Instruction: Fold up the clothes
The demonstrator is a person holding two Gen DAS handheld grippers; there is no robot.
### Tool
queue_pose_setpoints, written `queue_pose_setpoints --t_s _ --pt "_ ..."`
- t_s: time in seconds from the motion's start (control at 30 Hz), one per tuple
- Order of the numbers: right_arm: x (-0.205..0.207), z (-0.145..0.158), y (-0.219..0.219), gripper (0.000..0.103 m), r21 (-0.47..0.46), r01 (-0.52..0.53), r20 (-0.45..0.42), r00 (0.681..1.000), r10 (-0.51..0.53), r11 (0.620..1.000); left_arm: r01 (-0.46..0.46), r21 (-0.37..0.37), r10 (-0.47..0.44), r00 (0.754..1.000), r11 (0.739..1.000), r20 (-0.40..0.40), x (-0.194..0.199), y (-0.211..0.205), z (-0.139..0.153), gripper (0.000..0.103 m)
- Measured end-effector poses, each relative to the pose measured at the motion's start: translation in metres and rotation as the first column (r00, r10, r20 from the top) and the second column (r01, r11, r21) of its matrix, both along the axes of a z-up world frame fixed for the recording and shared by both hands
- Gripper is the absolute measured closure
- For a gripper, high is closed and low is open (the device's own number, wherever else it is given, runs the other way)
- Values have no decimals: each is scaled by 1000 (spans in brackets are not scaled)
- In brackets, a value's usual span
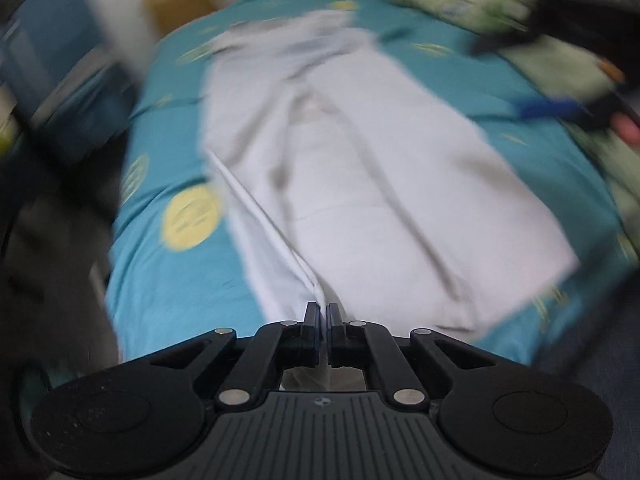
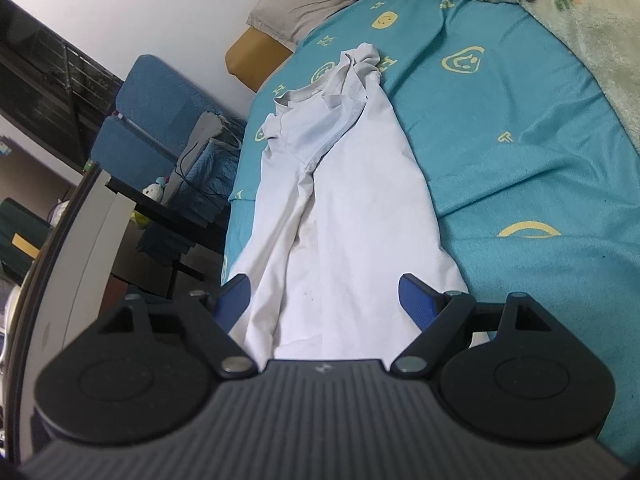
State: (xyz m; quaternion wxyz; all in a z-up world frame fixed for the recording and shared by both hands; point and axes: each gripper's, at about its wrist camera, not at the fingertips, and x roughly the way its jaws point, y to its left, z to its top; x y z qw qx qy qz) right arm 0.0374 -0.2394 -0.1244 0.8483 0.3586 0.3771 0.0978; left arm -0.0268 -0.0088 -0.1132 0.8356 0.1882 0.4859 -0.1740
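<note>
A white T-shirt (image 1: 360, 168) lies lengthwise on a teal bed sheet (image 1: 176, 280), folded along its length. My left gripper (image 1: 323, 312) is shut on the shirt's near hem edge; the left wrist view is motion-blurred. In the right wrist view the same shirt (image 2: 352, 216) stretches away, its collar at the far end. My right gripper (image 2: 324, 300) is open, its blue pads (image 2: 416, 300) on either side of the shirt's near end, holding nothing. The right gripper also shows in the left wrist view (image 1: 560, 108) at the far right, blurred.
A green patterned blanket (image 2: 560, 12) lies along the bed's right side, with a grey pillow (image 2: 304, 0) at the head. Left of the bed stand a blue chair (image 2: 152, 112), a dark desk (image 2: 160, 216) with small toys and a cable.
</note>
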Motion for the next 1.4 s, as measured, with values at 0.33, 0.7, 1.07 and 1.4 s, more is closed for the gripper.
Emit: queue_pose_setpoints --t_s 0.33,0.7,1.07,1.4 --pt "4 -6 -11 20 35 31 -29 999 -30 999 -227 -343 181 970 911 -161 34 78 7 63" --pt "9 -14 -13 20 41 52 -67 997 -49 998 -188 -255 139 970 948 -199 48 36 -27 64" --pt "6 -17 -11 20 16 58 -85 995 -56 998 -418 -453 339 908 788 -247 48 102 -20 100" --pt "7 -21 -12 20 21 61 -112 992 -58 998 -582 -326 514 812 745 -277 54 148 0 100"
